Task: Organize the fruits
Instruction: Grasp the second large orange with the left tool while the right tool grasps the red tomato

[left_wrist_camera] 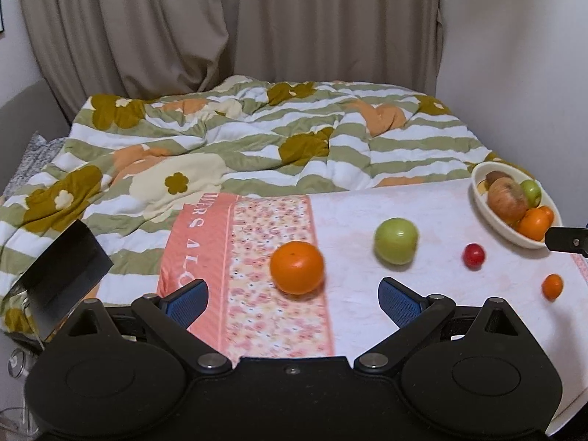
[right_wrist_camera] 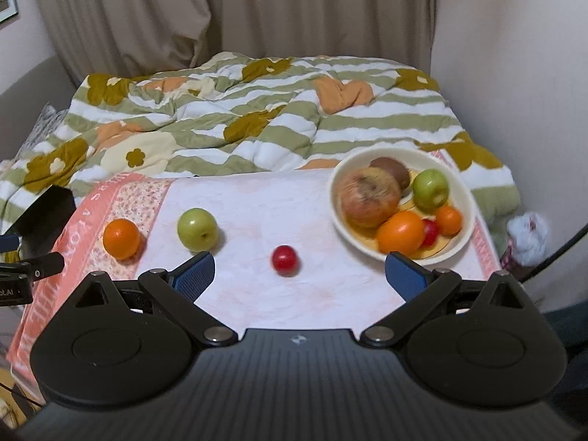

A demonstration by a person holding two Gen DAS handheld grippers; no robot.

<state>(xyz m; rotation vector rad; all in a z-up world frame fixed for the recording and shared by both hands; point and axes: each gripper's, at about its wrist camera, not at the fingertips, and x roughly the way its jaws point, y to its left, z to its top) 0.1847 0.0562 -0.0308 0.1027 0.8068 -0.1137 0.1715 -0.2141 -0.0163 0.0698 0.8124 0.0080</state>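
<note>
Four loose fruits on the cloth, six in the bowl

Both hand-held grippers — left (left_wrist_camera: 292,299) and right (right_wrist_camera: 299,275) — hover low over the table's towel (right_wrist_camera: 257,198), jaws spread wide, empty. Loose, well apart: a small orange (left_wrist_camera: 552,286), a red fruit (right_wrist_camera: 284,260), a green apple (right_wrist_camera: 197,229), a large orange (right_wrist_camera: 121,239). Farther right, the white bowl (right_wrist_camera: 466,198) holds a big blemished apple, brown kiwi, green apple, two oranges and a red fruit — bed quilt (right_wrist_camera: 239,117) behind.

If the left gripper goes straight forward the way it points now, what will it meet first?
Most likely the orange: it lies on the towel just ahead of the open left gripper, roughly centred between its fingers. The green apple sits farther off, to the right. Depth is uncertain.
</note>
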